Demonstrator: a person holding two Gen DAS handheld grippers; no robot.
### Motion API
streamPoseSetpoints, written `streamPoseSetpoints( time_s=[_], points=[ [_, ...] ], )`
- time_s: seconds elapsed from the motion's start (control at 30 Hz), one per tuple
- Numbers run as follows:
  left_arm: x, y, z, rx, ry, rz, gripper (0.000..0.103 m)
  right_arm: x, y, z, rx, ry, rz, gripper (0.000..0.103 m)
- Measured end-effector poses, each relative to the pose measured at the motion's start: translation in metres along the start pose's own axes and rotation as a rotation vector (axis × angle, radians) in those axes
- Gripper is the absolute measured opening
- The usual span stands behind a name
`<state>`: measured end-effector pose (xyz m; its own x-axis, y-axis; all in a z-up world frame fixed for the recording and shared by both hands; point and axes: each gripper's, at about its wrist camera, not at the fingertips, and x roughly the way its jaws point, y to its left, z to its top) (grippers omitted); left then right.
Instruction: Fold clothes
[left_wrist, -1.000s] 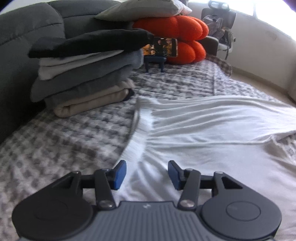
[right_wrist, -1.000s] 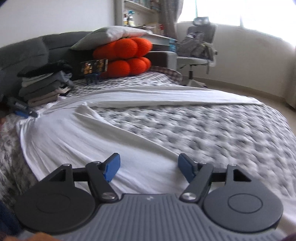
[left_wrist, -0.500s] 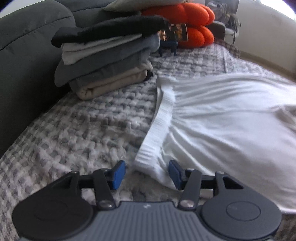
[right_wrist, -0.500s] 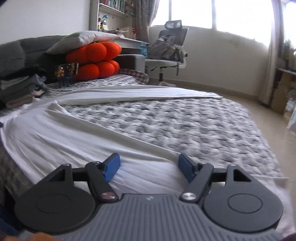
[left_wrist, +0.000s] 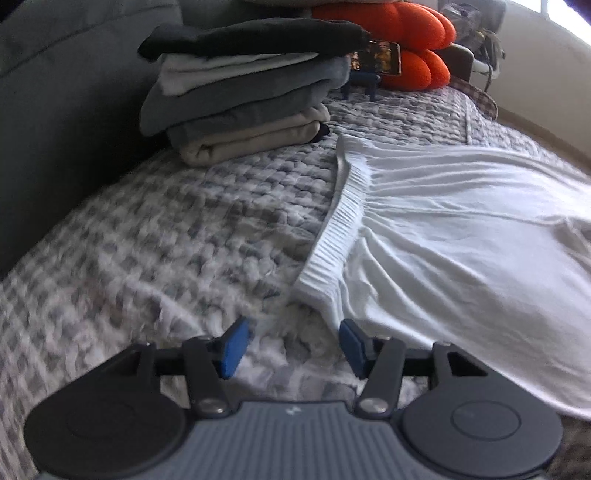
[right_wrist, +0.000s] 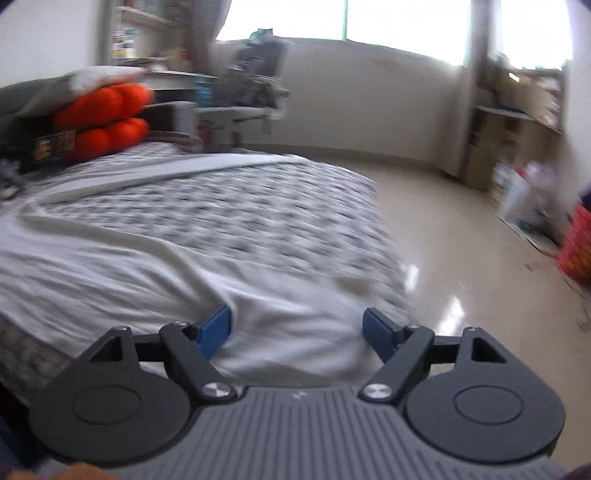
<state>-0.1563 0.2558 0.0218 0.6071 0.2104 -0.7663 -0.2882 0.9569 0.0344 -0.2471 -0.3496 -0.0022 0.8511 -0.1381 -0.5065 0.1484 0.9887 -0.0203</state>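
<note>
White garment spread flat on the checkered bed, ribbed waistband running toward 12 o'clock. Left claw open over the bedcover, waistband corner just ahead at 1 o'clock, nothing between the jaws. Right claw wide, jaws just been opening, white fabric lying under the gap, ungripped. Folded stack at 11 o'clock from the waistband

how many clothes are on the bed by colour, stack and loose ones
black: 1, top of the folded stack
pale grey-white: 1
grey: 2
beige: 1, bottom of the stack
white: 1, the garment spread on the bed
total: 6
</note>
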Motion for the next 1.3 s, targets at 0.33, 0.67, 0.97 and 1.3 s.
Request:
streamPoseSetpoints(
  time_s=[0.33,0.67,0.97,1.3],
  points=[
    [-0.018,0.022,-0.004,-0.178,0.025,-0.152,0.056,-0.016,-0.008,-0.010,-0.051,-0.013,-0.268,0.085],
    [-0.008,0.019,-0.012,-0.344,0.071,-0.296,0.055,-0.056,0.028,-0.015,-0.224,-0.099,0.064,0.080],
    [0.019,0.010,0.001,-0.410,0.051,-0.257,0.042,-0.039,0.056,-0.027,-0.400,-0.082,0.079,0.036],
    [0.028,0.023,0.001,-0.513,0.007,-0.211,0.004,-0.025,0.069,-0.033,-0.479,-0.125,0.030,0.013]
  ],
)
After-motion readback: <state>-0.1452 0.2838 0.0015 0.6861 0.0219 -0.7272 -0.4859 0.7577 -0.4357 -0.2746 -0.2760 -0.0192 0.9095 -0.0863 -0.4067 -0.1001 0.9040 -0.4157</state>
